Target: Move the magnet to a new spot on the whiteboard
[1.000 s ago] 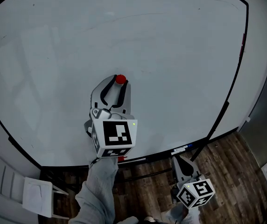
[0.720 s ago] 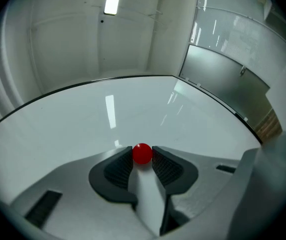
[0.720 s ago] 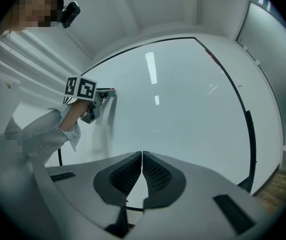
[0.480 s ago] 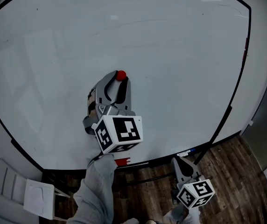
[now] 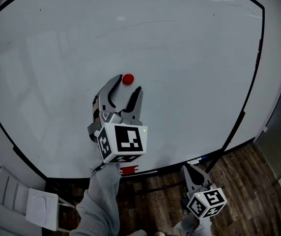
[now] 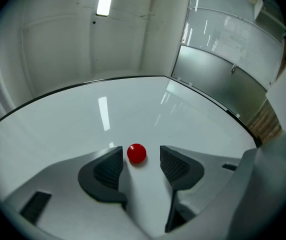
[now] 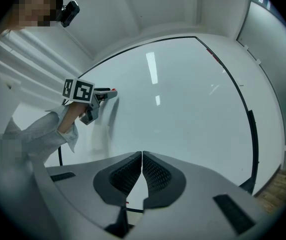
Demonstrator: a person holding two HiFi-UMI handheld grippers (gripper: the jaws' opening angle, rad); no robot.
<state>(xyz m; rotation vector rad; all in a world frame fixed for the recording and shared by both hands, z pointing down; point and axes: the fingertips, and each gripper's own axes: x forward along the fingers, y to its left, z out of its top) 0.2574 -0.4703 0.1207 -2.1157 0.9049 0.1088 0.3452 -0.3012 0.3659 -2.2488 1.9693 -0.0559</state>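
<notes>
A small round red magnet [image 5: 127,79] [image 6: 136,153] sticks to the big whiteboard [image 5: 189,58] near its middle. My left gripper [image 5: 129,85] [image 6: 141,159] is at the board with the magnet between its fingertips. Its jaws have just been opening and now stand apart, with a gap between each pad and the magnet. My right gripper [image 5: 188,169] [image 7: 142,156] hangs low at the board's bottom right, jaws pressed together on nothing. In the right gripper view the left gripper [image 7: 108,94] shows far off against the board.
A black frame [image 5: 243,109] edges the whiteboard [image 7: 193,99]. Markers lie on its bottom ledge [image 5: 192,159], and a red thing [image 5: 129,170] shows under my left sleeve. A white folding chair [image 5: 25,200] stands at the lower left on the wooden floor [image 5: 248,181].
The left jaws, shut on the magnet before, have spread apart and let it go. The magnet stays on the board. The right gripper has not moved.
</notes>
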